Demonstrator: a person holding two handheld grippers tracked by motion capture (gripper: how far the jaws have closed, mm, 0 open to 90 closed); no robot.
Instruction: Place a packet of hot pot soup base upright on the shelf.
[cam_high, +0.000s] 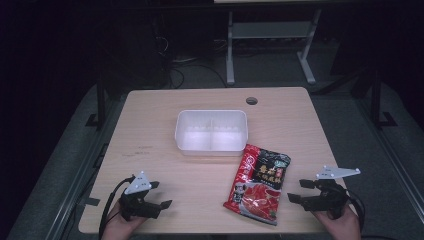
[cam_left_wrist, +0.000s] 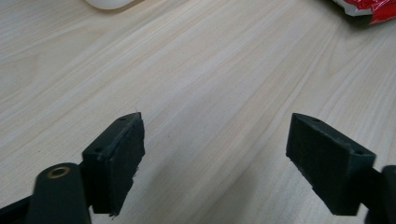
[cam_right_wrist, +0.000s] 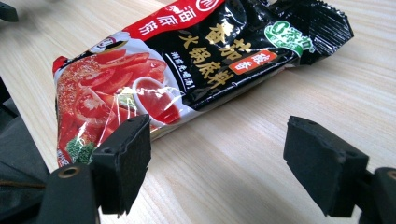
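**Packet lies nearest the right tongs, long axis running away from the person**

While both tongs rest low at the near edge of the table (cam_high: 150, 115), the relation that governs the coming move is the position of the sauce packet (cam_high: 258, 182) relative to each of them.

1. Right tongs (cam_high: 301, 190): jaws spread wide, nothing between them. The packet lies just beside them, toward the middle of the table and slightly ahead of the jaw tips. In the right gripper view the packet (cam_right_wrist: 187, 70) sits close in front of the jaws, offset to their left side, with one jaw overlapping its red printed end; jaw and packet do not appear to touch.

2. Left tongs (cam_high: 159, 194): jaws likewise spread wide and empty, over bare wood. The packet is well apart from them, across the table toward the other hand. In the left gripper view a red corner of the packet (cam_left_wrist: 369, 9) shows at the far upper right.

3. Long axis: the packet lies flat, its length running from the near edge away toward the white tray (cam_high: 180, 131), leaning slightly to the right at the far end. Its far end lies just beside the tray's near right corner.

Judgement: the right tongs are the nearer pair. A grasp would most likely close across the packet's short width, at the near red end or along the side edge facing those tongs.
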